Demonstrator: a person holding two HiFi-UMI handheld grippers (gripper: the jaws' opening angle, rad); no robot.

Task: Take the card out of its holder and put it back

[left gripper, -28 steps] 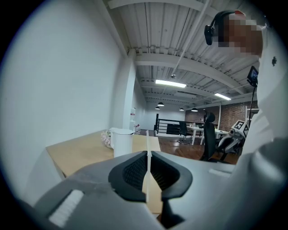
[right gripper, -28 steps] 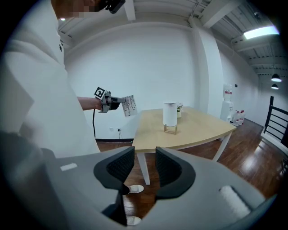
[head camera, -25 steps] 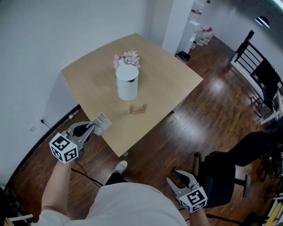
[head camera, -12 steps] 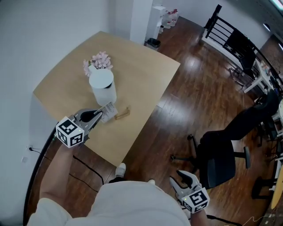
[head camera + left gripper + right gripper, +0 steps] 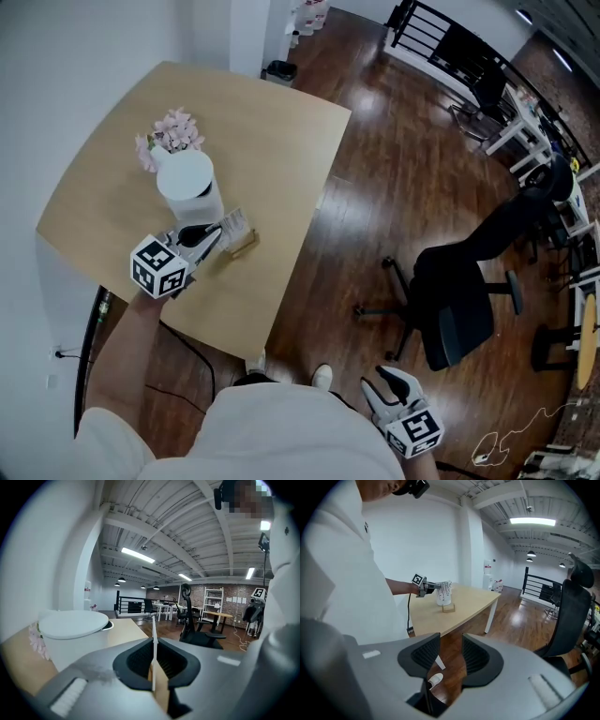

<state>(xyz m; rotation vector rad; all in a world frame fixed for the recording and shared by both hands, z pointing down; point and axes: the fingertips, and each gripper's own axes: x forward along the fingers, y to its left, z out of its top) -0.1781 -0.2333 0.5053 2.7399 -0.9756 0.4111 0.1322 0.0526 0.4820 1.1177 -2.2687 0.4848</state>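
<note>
My left gripper (image 5: 214, 236) is shut on a white printed card (image 5: 234, 223), held over the light wooden table (image 5: 272, 122). The card (image 5: 153, 644) stands edge-on between the pads in the left gripper view. Just below and right of it lies the small wooden card holder (image 5: 243, 247), showing as a tan piece (image 5: 161, 693) under the card's lower edge. Whether the card touches the holder I cannot tell. My right gripper (image 5: 382, 379) hangs low beside my body, far from the table, open with nothing between its fingers (image 5: 451, 660). From there I see the card (image 5: 445, 589) and the holder (image 5: 448, 608).
A white lidded container (image 5: 187, 183) with pink flowers (image 5: 167, 131) behind it stands just beyond the card. A black office chair (image 5: 459, 300) stands on the wooden floor to the right. A cable runs down at the table's near left edge.
My left gripper has carried the card from beyond the table's near edge inward, to just beside the wooden holder and the white container. The right gripper has stayed low by my side.
</note>
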